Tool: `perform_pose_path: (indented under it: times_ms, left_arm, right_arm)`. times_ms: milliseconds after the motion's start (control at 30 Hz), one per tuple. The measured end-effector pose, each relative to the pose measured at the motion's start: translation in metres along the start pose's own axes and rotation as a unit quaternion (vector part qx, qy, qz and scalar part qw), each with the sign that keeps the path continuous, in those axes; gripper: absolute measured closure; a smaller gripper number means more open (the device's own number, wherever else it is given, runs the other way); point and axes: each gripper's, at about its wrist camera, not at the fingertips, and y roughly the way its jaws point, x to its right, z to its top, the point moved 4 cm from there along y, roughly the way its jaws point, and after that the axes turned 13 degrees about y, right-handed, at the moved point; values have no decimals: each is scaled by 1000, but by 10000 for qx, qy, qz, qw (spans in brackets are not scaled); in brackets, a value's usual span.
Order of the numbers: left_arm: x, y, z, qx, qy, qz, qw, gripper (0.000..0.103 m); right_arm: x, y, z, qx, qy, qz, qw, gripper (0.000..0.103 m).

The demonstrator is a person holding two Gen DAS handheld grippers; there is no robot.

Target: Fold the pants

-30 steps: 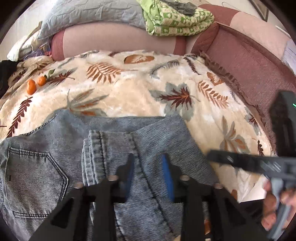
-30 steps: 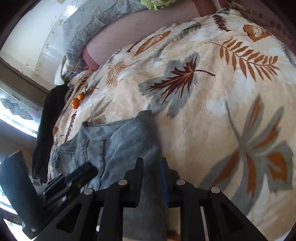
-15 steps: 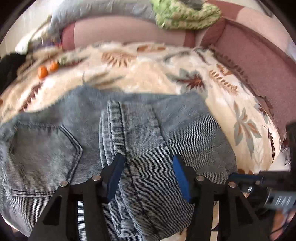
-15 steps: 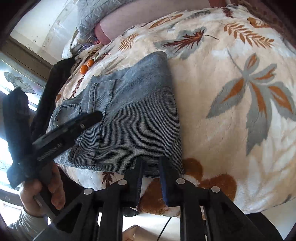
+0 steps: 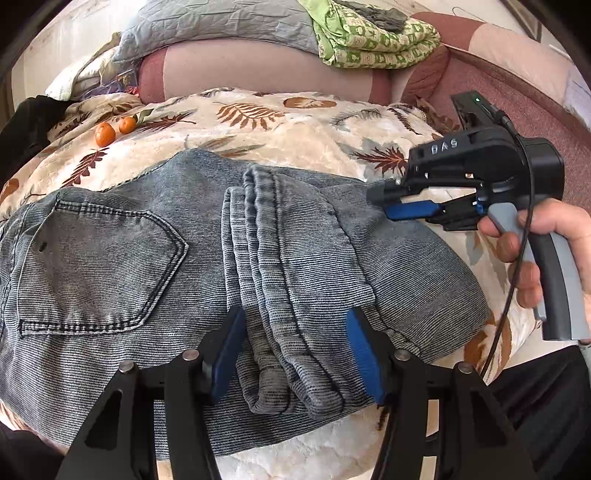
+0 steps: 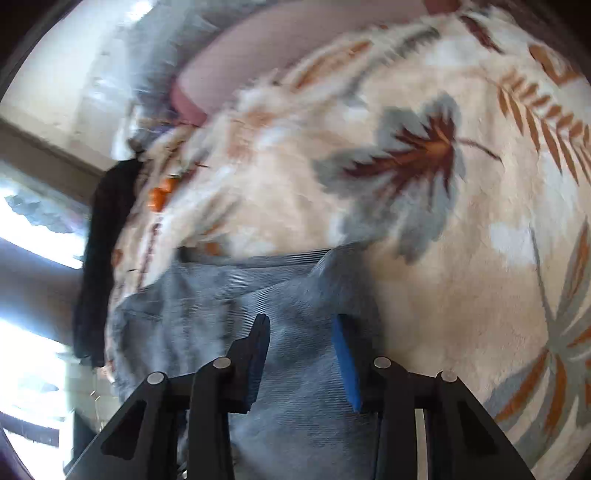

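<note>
The jeans (image 5: 258,266) lie folded on the bed (image 5: 295,125), a thick soft denim bundle, heavy enough to stay put but floppy at the edges. The left gripper (image 5: 295,354) hangs with fingers spread wide around the stacked hems, gripping nothing. The right gripper (image 6: 301,354) is parted too, hovering over the right-hand fold. The long axis runs left to right, pocket end leftward; I'd grab the stacked hems.

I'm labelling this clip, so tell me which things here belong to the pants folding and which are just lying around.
Part of the job:
jeans
left hand-held gripper
right hand-held gripper

Just lying about:
two oranges
green patterned blanket
grey quilt
black garment
</note>
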Motion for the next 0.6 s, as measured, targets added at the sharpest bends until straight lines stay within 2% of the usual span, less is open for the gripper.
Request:
perform_pose_path:
  times_ms: [67,133,267,333,433,533,600]
  left_arm:
    - [-5,-4,-1,78,-119,-170,9998,45]
    - [-13,-11,-1,143,-380,-381,9984,45]
    - [-39,-40,-4,490,-954,-542,9928,44]
    - [-57,-50,-8,531,-1320,-582,9881,42]
    - [-78,-62,-16,424,-1707,-284,9840,42]
    - [-90,-73,-20,326,-1740,232,9839,40]
    - [-96,-80,-24,233,-1764,577,9824,34]
  right_arm:
    - [-2,-14,-1,66,28,148,9999,67]
    - [-6,-30,-12,269,-157,-68,9995,65]
    - [-10,-62,-55,598,-521,-46,9968,46]
    - [-7,-72,-77,771,-678,4,9947,44]
    - [-4,-75,-105,1007,-952,9,9904,43]
    - [-5,-68,-124,1085,-1169,-12,9872,43]
    - [-11,-65,-133,1119,-1424,-133,9834,43]
